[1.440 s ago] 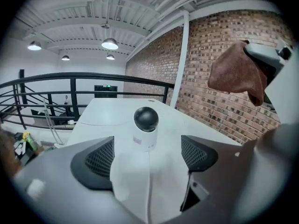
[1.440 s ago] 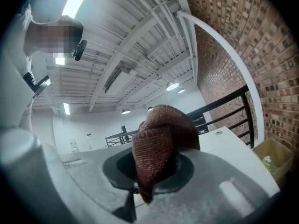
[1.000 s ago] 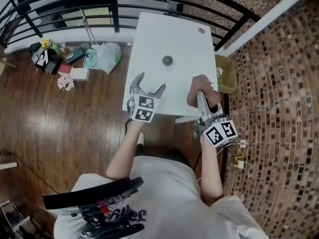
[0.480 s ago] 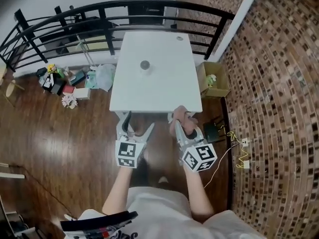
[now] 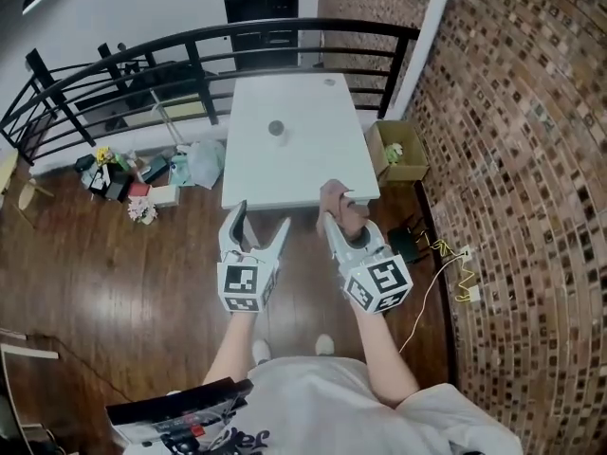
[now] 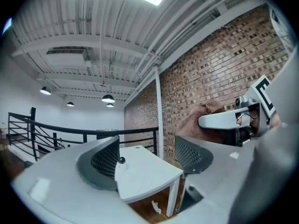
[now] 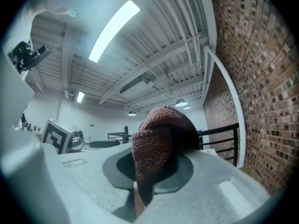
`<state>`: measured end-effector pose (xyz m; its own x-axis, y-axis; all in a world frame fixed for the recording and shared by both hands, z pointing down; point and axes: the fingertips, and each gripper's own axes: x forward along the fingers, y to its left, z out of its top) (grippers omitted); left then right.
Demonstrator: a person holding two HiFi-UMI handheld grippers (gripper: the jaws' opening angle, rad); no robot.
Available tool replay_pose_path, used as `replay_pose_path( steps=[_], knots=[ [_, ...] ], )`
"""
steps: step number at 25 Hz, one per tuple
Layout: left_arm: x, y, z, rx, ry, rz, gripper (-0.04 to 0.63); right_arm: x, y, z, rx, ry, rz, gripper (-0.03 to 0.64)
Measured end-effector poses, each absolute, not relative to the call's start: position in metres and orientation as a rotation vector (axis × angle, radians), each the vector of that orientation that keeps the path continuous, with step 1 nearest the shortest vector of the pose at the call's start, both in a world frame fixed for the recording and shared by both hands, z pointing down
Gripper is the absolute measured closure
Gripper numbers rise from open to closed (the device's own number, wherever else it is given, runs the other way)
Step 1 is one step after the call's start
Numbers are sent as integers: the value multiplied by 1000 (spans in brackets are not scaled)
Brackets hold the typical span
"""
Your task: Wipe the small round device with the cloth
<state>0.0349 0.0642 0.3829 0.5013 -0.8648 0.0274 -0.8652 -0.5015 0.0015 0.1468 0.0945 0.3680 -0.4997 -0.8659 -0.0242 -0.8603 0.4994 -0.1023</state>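
Brown knitted cloth (image 7: 156, 139) clamped in right gripper (image 5: 334, 218) jaws; left gripper (image 5: 258, 218) jaws closing, empty; dark round device (image 5: 276, 128) on table (image 5: 294, 178).

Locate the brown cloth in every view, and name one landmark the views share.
Head view: cloth at centre, at the white table's near edge.
Left gripper view: cloth mid-right, in front of the brick wall.
Right gripper view: cloth dead centre.
Shared landmark: the brick wall, on the right in all three.
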Motion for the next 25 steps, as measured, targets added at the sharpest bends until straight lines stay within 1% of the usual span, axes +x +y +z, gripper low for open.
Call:
replay_pose_path(
  steps=[7, 11, 17, 25],
  knots=[
    [-15, 70, 380, 2747, -1588, 1, 239, 104, 101, 356, -1603, 2627, -43, 592],
    [-34, 71, 377, 2712, -1606, -32, 242, 88, 101, 356, -1598, 2621, -105, 592],
    [-42, 71, 367, 2736, -1602, -71, 250, 56, 97, 332, -1531, 2652, 4, 592],
    [-46, 65, 358, 2721, -1661, -82, 253, 64, 91, 333, -1534, 2648, -9, 592]
  ],
)
